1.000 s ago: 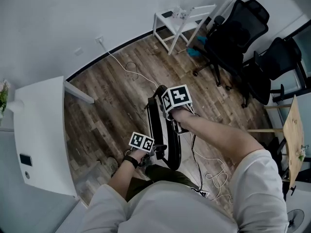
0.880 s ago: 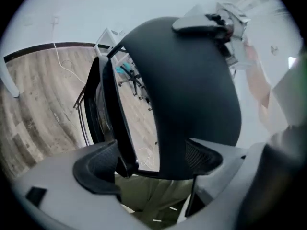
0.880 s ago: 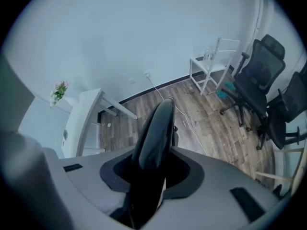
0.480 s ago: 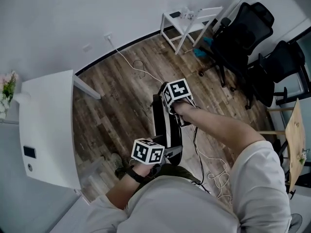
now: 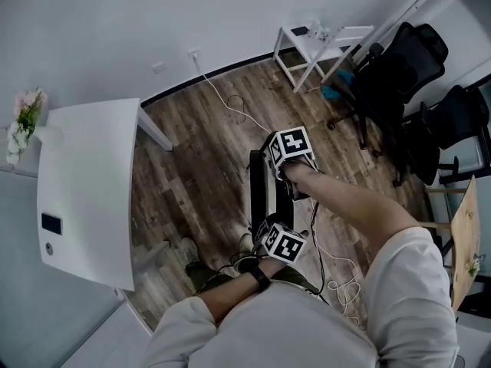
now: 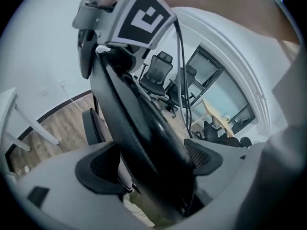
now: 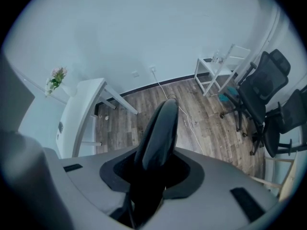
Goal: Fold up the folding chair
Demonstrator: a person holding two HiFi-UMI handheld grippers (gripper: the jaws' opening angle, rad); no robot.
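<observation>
The black folding chair [image 5: 259,194] stands on the wood floor in front of me, its parts drawn close together into a narrow upright shape. My right gripper [image 5: 285,176] is shut on the chair's far top edge [image 7: 160,128]; dark plastic fills the gap between its pads. At the near end my left gripper [image 5: 268,232] is shut on the chair's black seat panel [image 6: 144,138], which runs up and away between its jaws. In the left gripper view the right gripper [image 6: 124,20] shows at the top of that same panel.
A white table [image 5: 84,198] stands at the left with flowers [image 5: 24,110] at its far corner. A small white side table [image 5: 322,41] and black office chairs [image 5: 403,75] are at the back right. Cables [image 5: 230,106] trail across the floor; a wooden board [image 5: 462,228] leans at the right.
My left gripper has risen and swung right, up against the chair's near end, rolling as it went. The chair looks narrower. The right gripper kept its hold and shifted a little sideways.
</observation>
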